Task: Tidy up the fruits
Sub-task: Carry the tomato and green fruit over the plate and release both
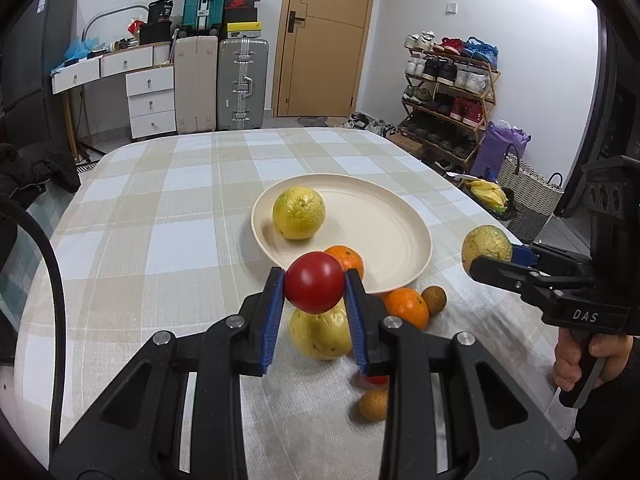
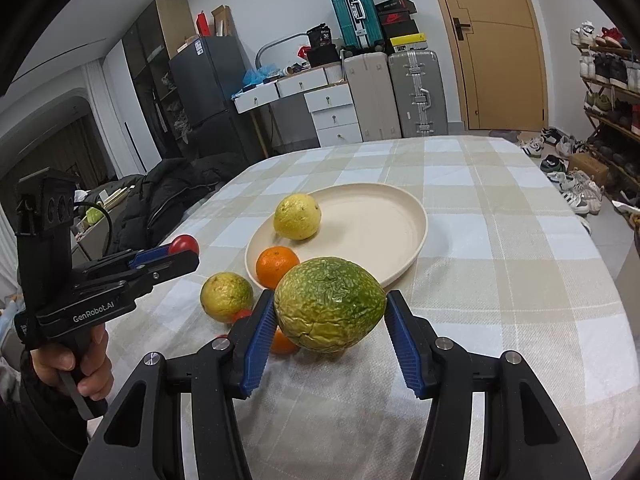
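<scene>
White "GenRobot.AI" on left gripper (image 2: 182,249)

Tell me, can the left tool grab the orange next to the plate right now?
Probably not yet. The left tool is already shut on a red fruit, so it has no room. The orange itself lies uncovered on the tablecloth beside the plate.
</scene>
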A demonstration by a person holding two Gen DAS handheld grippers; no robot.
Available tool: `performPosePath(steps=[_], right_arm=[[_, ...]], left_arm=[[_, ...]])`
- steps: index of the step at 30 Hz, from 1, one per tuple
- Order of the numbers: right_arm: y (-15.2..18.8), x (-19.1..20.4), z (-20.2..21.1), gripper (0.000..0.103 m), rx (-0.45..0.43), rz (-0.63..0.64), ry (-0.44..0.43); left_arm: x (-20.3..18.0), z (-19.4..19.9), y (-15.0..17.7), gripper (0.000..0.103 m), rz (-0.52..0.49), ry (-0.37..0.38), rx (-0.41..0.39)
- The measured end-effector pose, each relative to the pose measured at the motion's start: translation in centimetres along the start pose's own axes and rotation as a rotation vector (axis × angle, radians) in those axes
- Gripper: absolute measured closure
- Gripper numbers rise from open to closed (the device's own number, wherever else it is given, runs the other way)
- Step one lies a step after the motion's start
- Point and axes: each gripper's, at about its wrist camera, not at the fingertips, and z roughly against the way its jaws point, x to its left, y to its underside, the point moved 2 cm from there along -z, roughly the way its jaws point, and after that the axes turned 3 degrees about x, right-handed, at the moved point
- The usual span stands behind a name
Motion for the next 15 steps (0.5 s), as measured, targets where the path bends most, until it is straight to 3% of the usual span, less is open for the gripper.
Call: performPosePath(steps=[15], right_arm=[[-3.0, 0.2, -1.6, 0.047, -0.012, 0.019, 0.011]], left_arm=[[1.4, -4.1, -2.6, 0.076, 0.01, -0.041, 0.013]])
